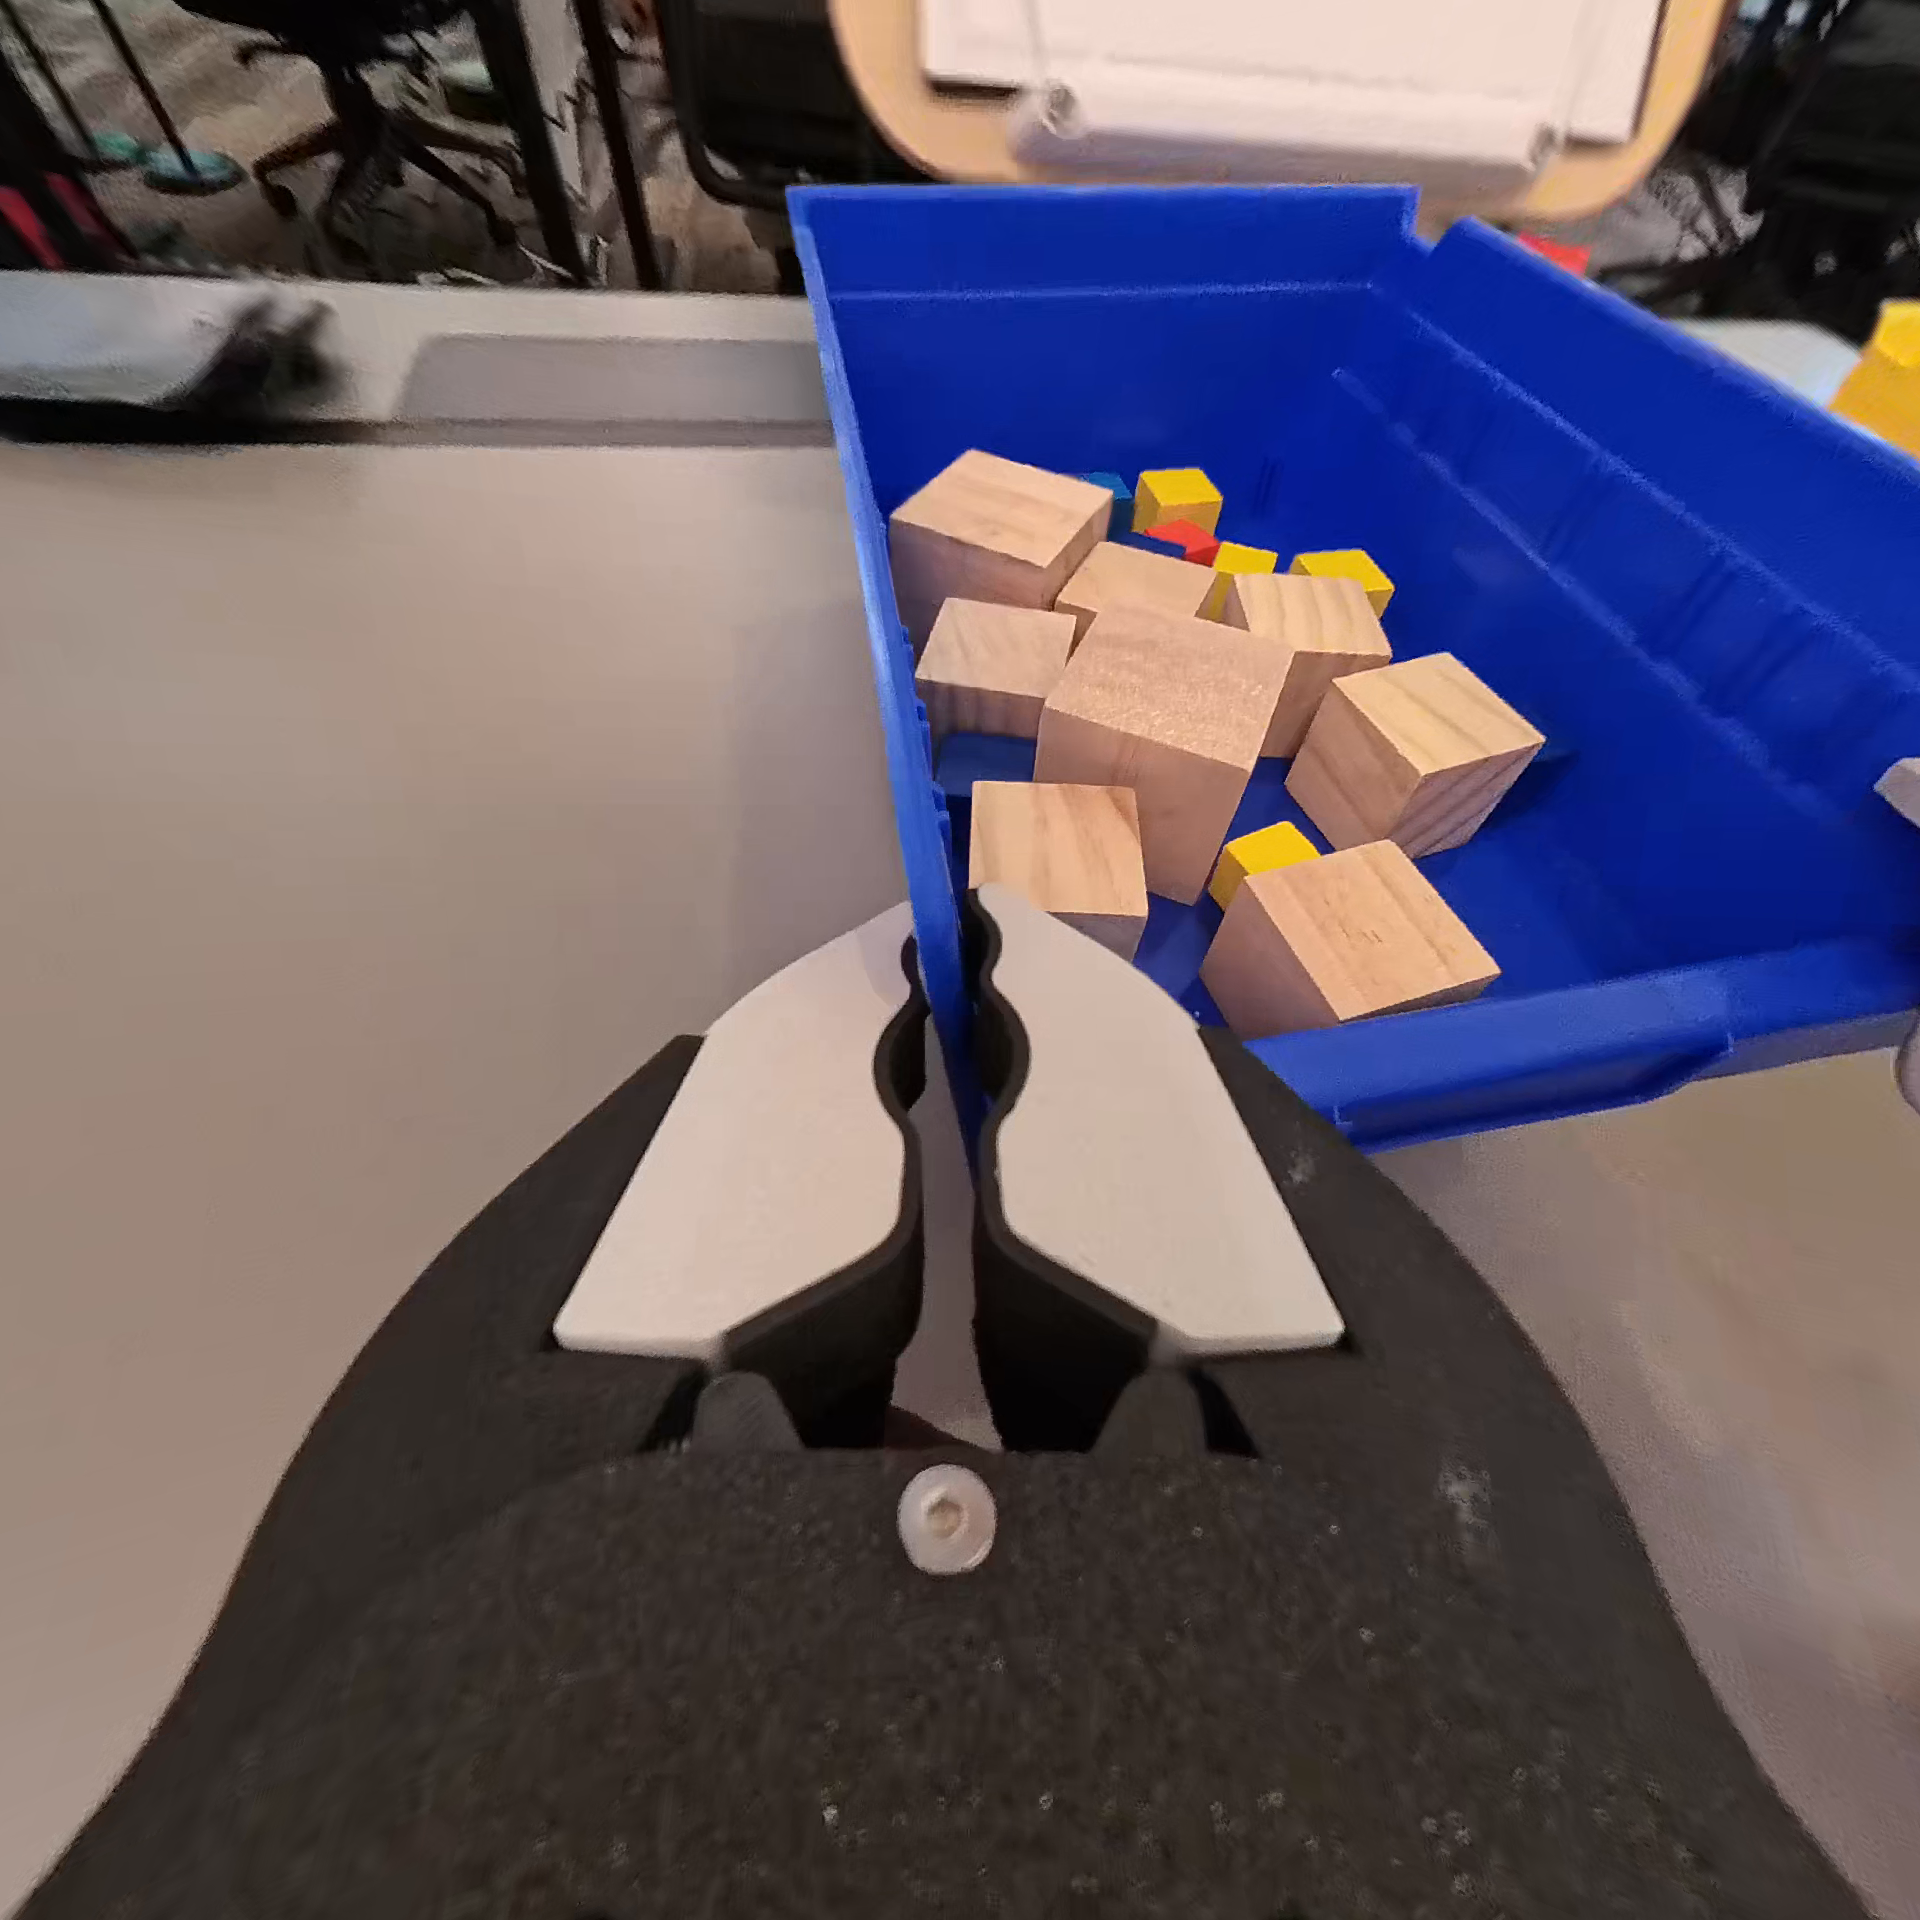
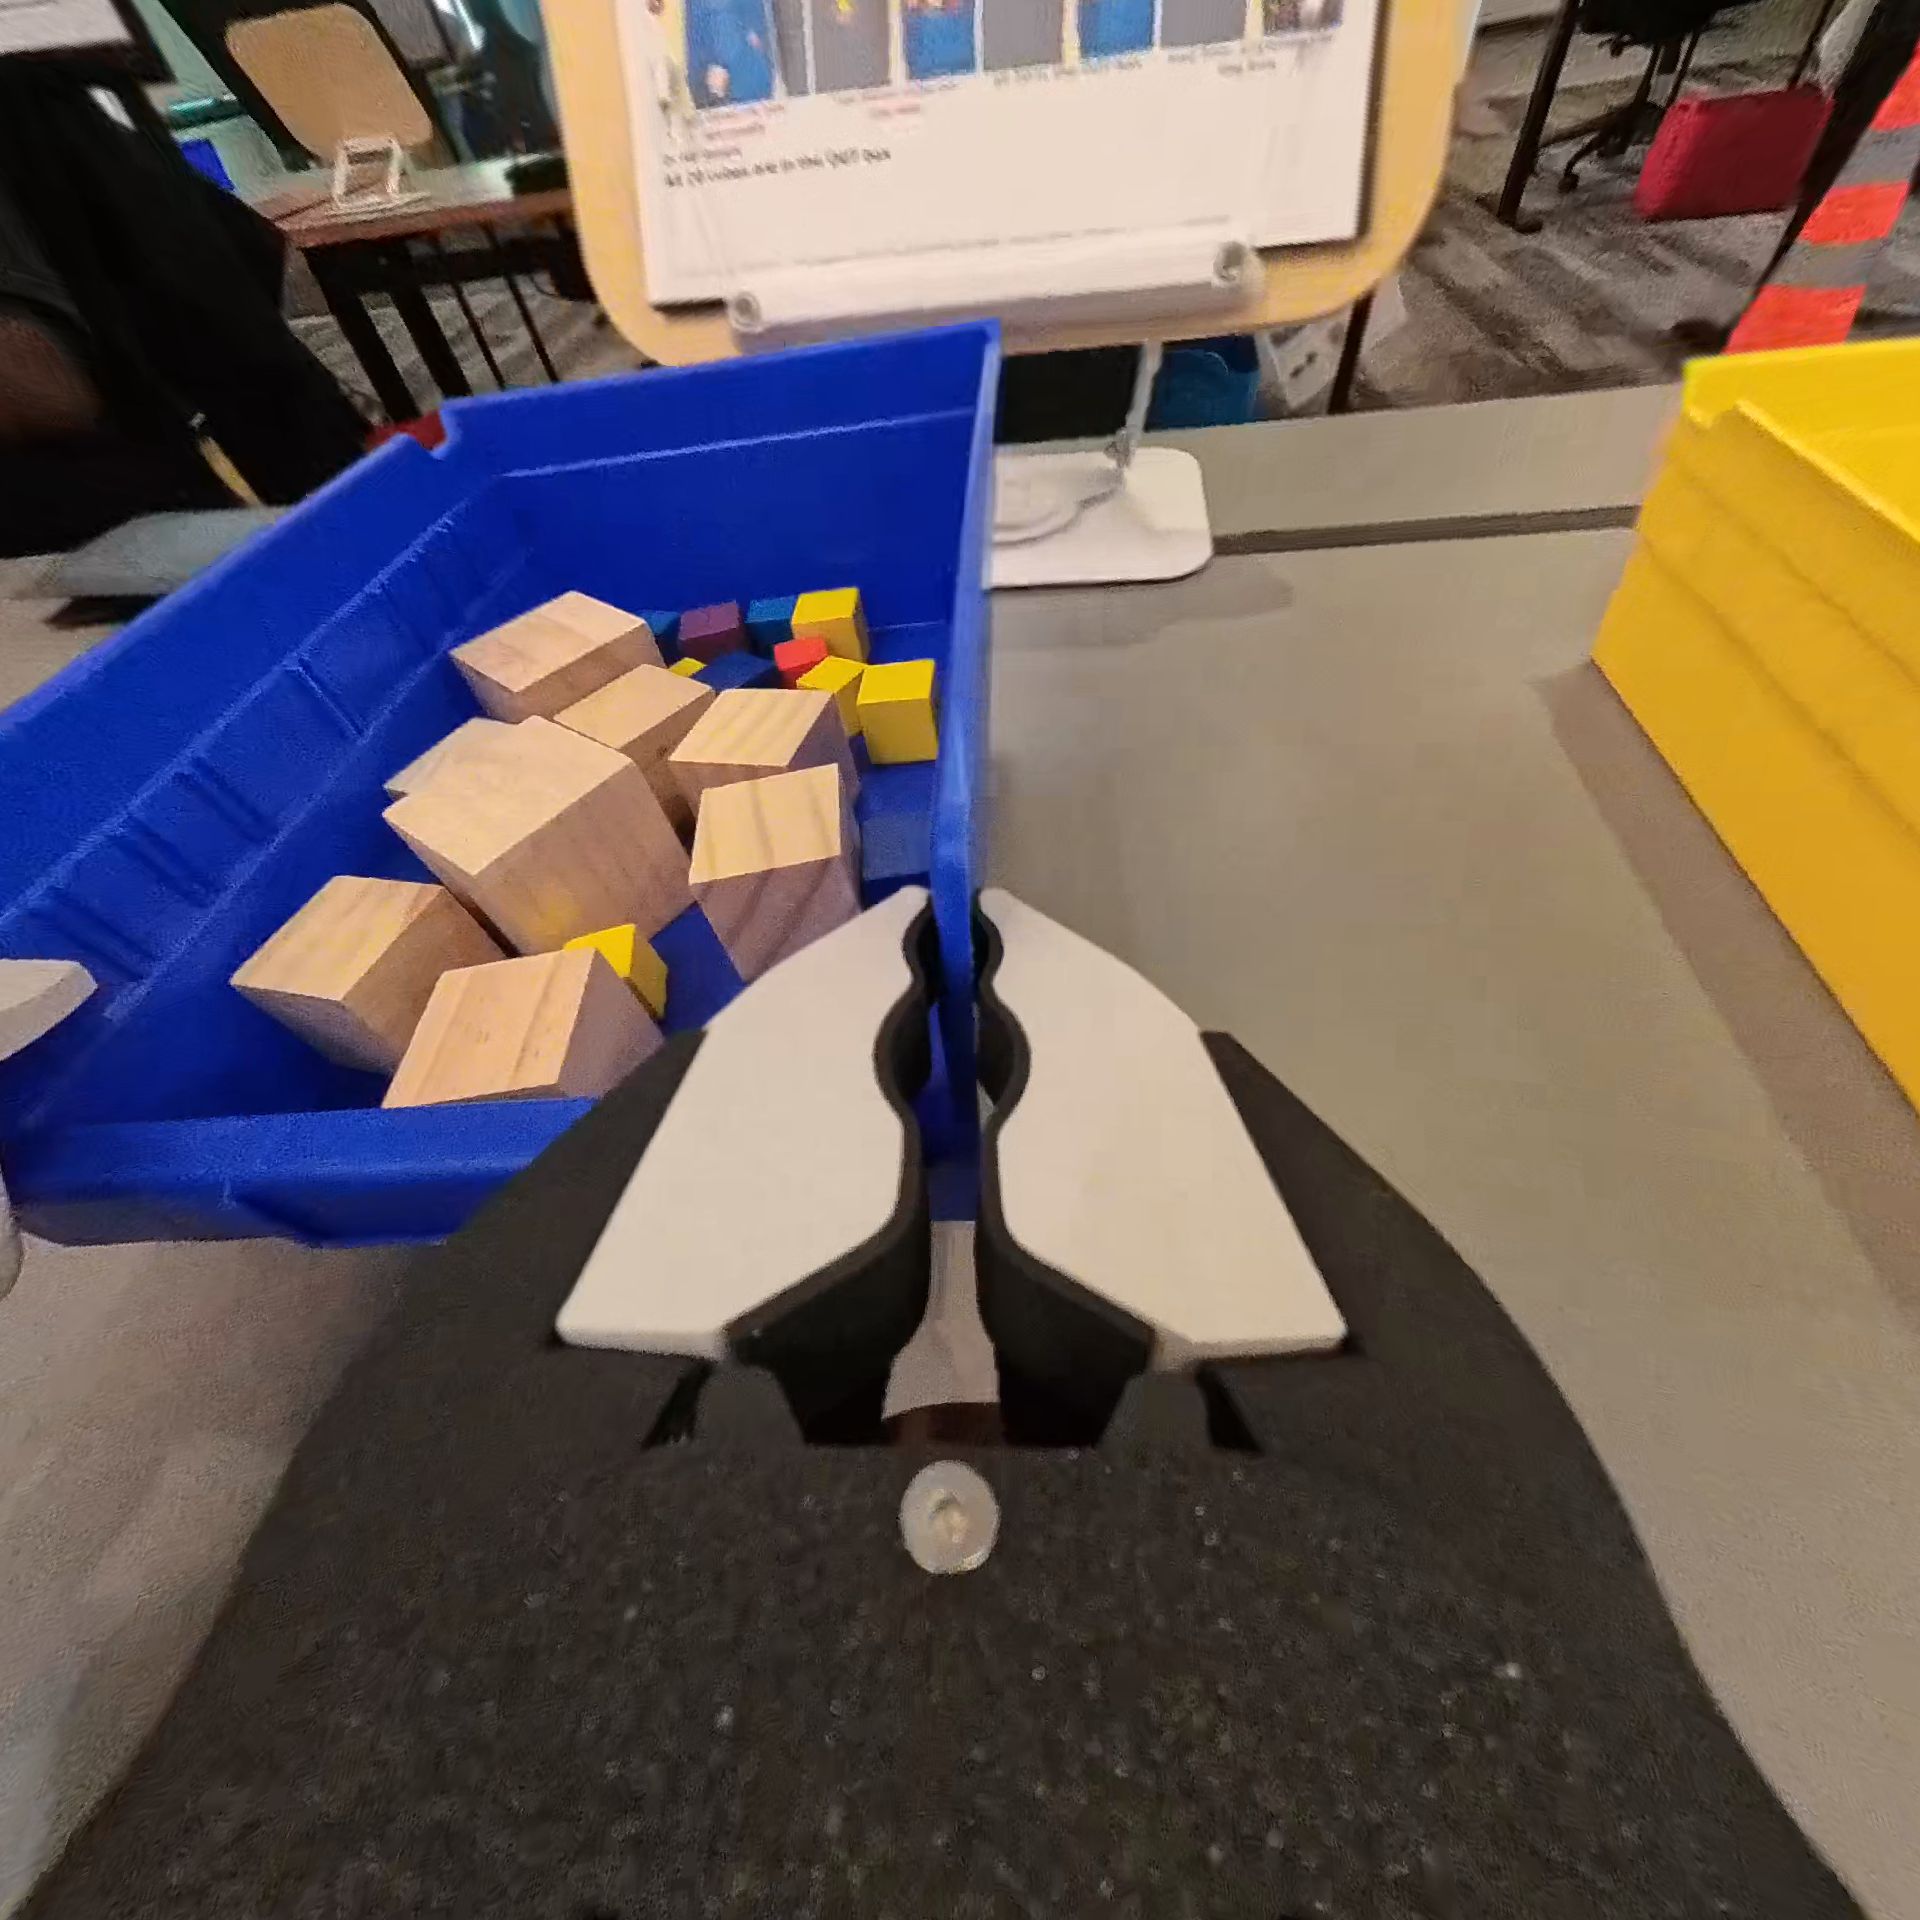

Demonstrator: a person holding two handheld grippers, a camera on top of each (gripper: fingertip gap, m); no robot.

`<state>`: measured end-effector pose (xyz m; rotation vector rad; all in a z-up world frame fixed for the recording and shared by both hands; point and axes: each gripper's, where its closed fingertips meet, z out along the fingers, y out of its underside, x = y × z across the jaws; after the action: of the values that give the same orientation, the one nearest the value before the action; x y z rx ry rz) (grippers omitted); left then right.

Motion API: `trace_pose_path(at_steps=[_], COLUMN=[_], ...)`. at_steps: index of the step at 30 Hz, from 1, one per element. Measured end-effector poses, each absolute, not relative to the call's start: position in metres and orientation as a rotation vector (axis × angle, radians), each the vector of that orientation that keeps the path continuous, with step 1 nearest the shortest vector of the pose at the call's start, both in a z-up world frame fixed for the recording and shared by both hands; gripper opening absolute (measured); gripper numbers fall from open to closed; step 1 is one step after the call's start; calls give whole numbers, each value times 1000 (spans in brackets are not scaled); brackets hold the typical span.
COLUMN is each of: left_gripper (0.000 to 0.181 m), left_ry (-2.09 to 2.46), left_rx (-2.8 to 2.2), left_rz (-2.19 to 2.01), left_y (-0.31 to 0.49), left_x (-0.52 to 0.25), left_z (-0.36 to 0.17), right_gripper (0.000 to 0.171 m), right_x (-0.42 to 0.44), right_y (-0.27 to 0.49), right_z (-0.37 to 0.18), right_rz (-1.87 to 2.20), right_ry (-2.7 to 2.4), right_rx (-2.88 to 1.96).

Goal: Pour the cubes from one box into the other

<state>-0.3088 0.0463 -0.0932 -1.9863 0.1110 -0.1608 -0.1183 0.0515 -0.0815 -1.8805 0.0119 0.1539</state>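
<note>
A blue box (image 1: 1558,540) holds several plain wooden cubes (image 1: 1164,717) and small yellow, red and blue cubes (image 1: 1174,499). My left gripper (image 1: 948,935) is shut on the box's left side wall, one pad outside and one inside. My right gripper (image 2: 954,925) is shut on the same blue box (image 2: 260,675) at its right side wall (image 2: 961,727). The cubes (image 2: 540,821) lie heaped toward the near end. A yellow box (image 2: 1808,644) stands to the right on the table; a corner of it shows in the left wrist view (image 1: 1886,379).
The grey table (image 1: 416,779) carries a seam and a raised panel at the back. A wooden-framed board with a paper sheet (image 2: 997,156) stands on a white base (image 2: 1101,520) behind the blue box. Chairs and desks stand beyond. The other gripper's fingertip (image 2: 36,992) shows at the left edge.
</note>
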Motion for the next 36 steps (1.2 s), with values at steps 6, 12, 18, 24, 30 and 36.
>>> trace_pose_path(at_steps=[6,12,18,24,30,36], left_gripper=[2,2,3,17,32,27], left_ry=[71,56,-80,-163,-205,-184], left_rx=[-1947,-1992,-2005,-1967,-1642,-1871], left_rz=[-52,17,-32,22,53,-279], left_y=[43,57,53,52,6,-15], left_x=[-406,-468,-496,-520,-540,-451], left_z=[-80,-112,-126,-110,-1,-53], right_gripper=[3,3,9,14,39,36], right_x=[-215,-279,-309,-321,-240,2], right_y=[58,68,64,43,11,10], right_z=[-83,-121,-126,-120,-35,-9], right_rz=[235,265,466,598,603,97], right_ry=[-69,-87,-93,-310,-570,-354], right_rx=[-1893,-2008,-2034,-2073,-1768,-1662])
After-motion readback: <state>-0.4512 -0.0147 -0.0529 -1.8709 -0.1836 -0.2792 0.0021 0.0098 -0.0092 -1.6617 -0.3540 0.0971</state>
